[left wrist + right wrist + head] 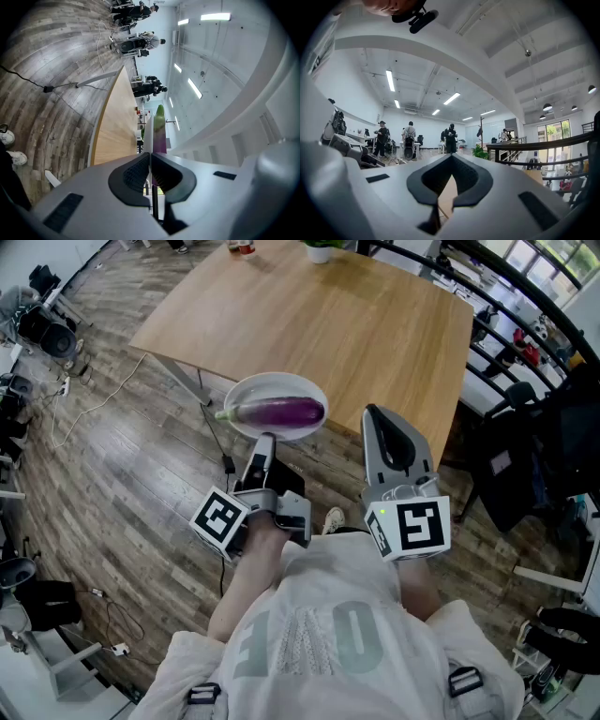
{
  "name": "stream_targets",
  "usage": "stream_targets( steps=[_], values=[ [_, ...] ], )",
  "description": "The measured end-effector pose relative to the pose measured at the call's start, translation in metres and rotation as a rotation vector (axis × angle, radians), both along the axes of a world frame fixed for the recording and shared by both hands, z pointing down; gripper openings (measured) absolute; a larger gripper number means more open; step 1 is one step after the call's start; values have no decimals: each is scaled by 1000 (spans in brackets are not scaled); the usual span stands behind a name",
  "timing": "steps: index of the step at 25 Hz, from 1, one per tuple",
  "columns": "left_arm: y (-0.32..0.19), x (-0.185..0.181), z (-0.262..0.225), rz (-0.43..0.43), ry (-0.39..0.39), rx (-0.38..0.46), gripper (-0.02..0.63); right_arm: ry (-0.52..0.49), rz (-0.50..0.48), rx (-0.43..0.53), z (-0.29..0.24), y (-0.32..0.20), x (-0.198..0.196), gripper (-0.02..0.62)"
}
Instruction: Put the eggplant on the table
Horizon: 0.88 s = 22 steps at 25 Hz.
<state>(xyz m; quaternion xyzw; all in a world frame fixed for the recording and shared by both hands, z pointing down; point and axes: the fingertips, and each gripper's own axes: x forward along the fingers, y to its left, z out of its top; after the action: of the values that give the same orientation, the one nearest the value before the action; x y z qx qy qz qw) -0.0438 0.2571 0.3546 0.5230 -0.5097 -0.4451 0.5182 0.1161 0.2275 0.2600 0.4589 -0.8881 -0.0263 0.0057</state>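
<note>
A purple eggplant (pixel 281 412) with a green stem lies on a white plate (pixel 253 390). My left gripper (pixel 265 441) is shut on the plate's near rim and holds it at the near edge of the wooden table (pixel 328 324). In the left gripper view the plate (pixel 149 133) shows edge-on between the closed pads, with the eggplant (pixel 160 129) against it. My right gripper (pixel 373 414) hangs to the right of the plate at the table's near edge, shut with nothing in it. Its jaws meet tip to tip in the right gripper view (pixel 451 156).
A potted plant (pixel 322 249) and a small jar (pixel 242 247) stand at the table's far edge. A black railing (pixel 487 296) and a dark chair (pixel 525 465) are on the right. Cables (pixel 103 399) run over the wood floor at left. People stand far off (pixel 410 138).
</note>
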Motion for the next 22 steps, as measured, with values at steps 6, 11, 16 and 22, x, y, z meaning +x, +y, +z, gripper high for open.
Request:
stream_targets(
  steps=[6, 11, 16, 22],
  values=[
    [-5, -2, 1, -21, 0, 7, 20, 1, 2, -2, 5, -7, 7, 18],
    [-16, -3, -2, -54, -3, 18, 19, 11, -12, -1, 7, -19, 14, 18],
    [-24, -7, -6, -82, -6, 32, 20, -23, -35, 50, -5, -28, 16, 18],
    [-28, -17, -2, -138, 10, 29, 20, -56, -57, 39, -4, -35, 20, 18]
  ],
)
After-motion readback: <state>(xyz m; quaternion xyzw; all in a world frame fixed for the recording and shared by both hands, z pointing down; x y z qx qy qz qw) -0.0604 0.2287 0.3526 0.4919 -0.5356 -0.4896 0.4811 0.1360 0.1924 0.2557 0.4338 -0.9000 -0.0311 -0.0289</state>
